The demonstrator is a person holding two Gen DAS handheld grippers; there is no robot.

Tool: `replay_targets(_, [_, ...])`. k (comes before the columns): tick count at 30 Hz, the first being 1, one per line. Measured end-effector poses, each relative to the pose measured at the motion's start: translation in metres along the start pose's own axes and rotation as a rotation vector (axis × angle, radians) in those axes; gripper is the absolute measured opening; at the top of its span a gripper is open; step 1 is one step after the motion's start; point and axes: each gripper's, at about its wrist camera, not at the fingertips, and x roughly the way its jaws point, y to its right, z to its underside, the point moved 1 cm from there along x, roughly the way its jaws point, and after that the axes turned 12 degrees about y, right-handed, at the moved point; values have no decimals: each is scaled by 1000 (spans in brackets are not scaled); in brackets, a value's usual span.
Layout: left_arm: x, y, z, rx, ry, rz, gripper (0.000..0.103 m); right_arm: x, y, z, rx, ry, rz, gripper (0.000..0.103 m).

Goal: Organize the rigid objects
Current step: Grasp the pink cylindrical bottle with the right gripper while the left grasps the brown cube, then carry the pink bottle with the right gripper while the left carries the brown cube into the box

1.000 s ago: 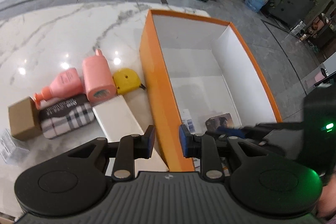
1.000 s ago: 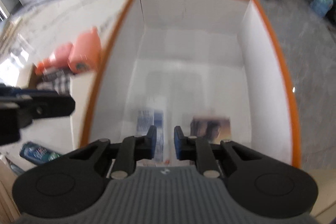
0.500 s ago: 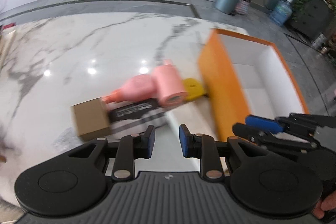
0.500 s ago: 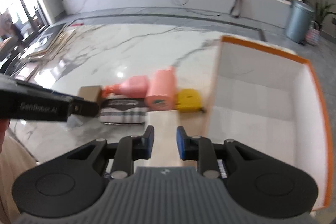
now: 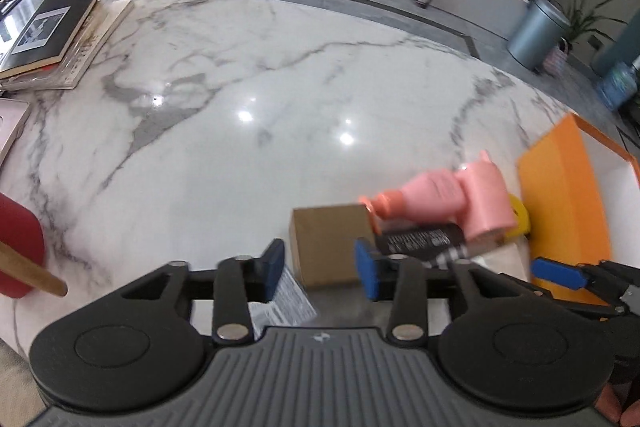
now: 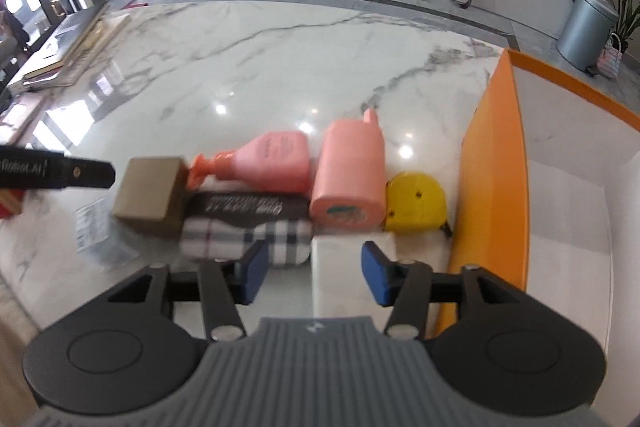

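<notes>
A cluster lies on the marble table left of the orange box: a brown cardboard box, a pink bottle with orange cap, a pink container, a yellow tape measure, a plaid pouch and a white box. My right gripper is open, its jaws on either side of the white box's near end. My left gripper is open and empty, just in front of the brown box. The orange box is at the right.
A stack of books lies at the table's far left. A red object with a wooden stick is at the near left edge. A plastic packet lies under my left gripper. A grey bin stands beyond the table.
Both grippers have swung left, from over the orange box to the object cluster. Both have opened wider. The right one now straddles the white box; the left faces the brown box.
</notes>
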Motion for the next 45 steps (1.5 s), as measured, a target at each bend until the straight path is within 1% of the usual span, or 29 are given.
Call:
replay_targets(1, [5,1,-1,8,-2,-11,62,5,2,-4,-2,0,7,63])
replay_targets(2, [11,2,-1,17,-8,-24,63,10,4,-8,-4,1,14,66])
replay_targets(3, [16,4,-2,25,-18,-35,64,14,5,-12,-5,0,21,66])
replay_targets(5, [27,6,0,24,-36,-39,67,26,10,-20,-2,-4,39,66])
replay_targets(9, [43,6,2,7,-68,-40,67,48,17,-30,17,-22,50,66])
replay_targets(10, [47,5,3,3,-74,-40,70,54,18,-32,16,-25,52,66])
replay_targets(13, [52,4,3,-7,-69,-22,70,69,20,-34,15,-39,53,65])
replay_targets(15, [54,7,2,2,-62,-19,70,76,20,-34,15,-48,50,63])
replay_targets(20, [59,16,2,32,-56,-20,73,87,20,-33,2,-61,46,63])
replay_targets(22, [65,17,4,51,-70,-32,72,89,18,-33,-13,-54,49,63])
replay_targets(26, [73,13,7,32,-101,-20,68,90,14,-33,-36,-45,57,62])
replay_targets(27, [74,13,8,35,-102,-24,68,90,13,-33,-42,-43,58,61])
replay_targets(28, [75,14,8,42,-103,-27,68,91,13,-33,-46,-44,54,56])
replay_targets(31, [75,16,10,60,-98,-30,68,91,11,-33,-48,-45,60,56])
replay_targets(34, [74,14,10,56,-99,-28,67,88,10,-33,-45,-34,60,56])
replay_targets(40, [64,18,9,81,-72,-29,67,71,8,-36,-49,-8,52,56])
replay_targets(45, [44,23,2,84,-32,-19,67,49,5,-38,-52,24,42,56])
